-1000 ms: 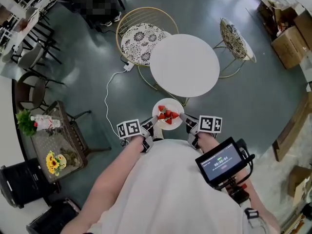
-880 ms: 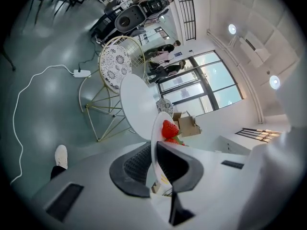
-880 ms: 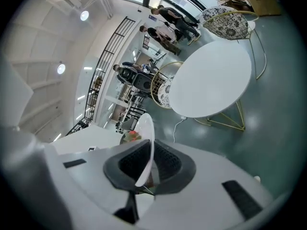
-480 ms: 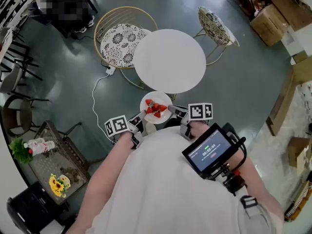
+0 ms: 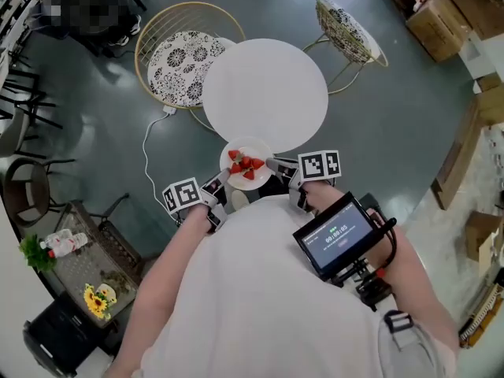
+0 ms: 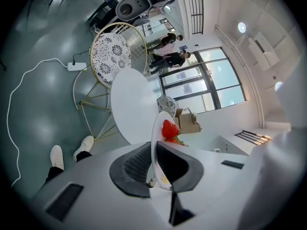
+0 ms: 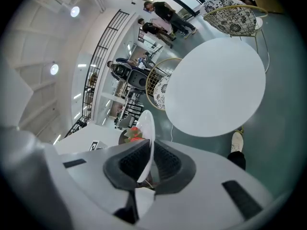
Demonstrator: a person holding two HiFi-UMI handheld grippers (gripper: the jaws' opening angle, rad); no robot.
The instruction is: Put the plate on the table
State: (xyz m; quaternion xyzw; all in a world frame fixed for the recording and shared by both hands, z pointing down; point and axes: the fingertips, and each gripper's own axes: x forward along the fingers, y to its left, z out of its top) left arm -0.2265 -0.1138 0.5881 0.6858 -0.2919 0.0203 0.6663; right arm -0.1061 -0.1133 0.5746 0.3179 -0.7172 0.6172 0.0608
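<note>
Dark grey-green polished floor (image 5: 394, 132) spreads under everything, with a white power cable (image 5: 145, 152) trailing across it. Ahead of me stands the round white table (image 5: 265, 94). A gold wire chair with a black-and-white patterned cushion (image 5: 183, 63) stands on its left, and a second patterned chair (image 5: 346, 30) is at its far right. Brown cardboard boxes (image 5: 449, 14) sit at the upper right. A wicker side table (image 5: 75, 258) carrying yellow flowers (image 5: 95, 299) is off to my lower left.

I hold the round white plate (image 5: 253, 146) in the air between my two tools, close to my chest and just at the table's near edge, not resting on it. Red strawberries (image 5: 246, 164) lie piled in its middle, and the plate sits roughly level.

My left gripper (image 5: 220, 181) is clamped on the plate's left rim. In the left gripper view the thin white rim runs edge-on between the two dark ribbed pads (image 6: 136, 164), which press on it with only a narrow gap between them. My right gripper (image 5: 276, 165) pinches the opposite rim the same way, its pads tight on the plate's edge in the right gripper view.

A small black screen (image 5: 337, 236) with a lit display rides just behind my right hand.
</note>
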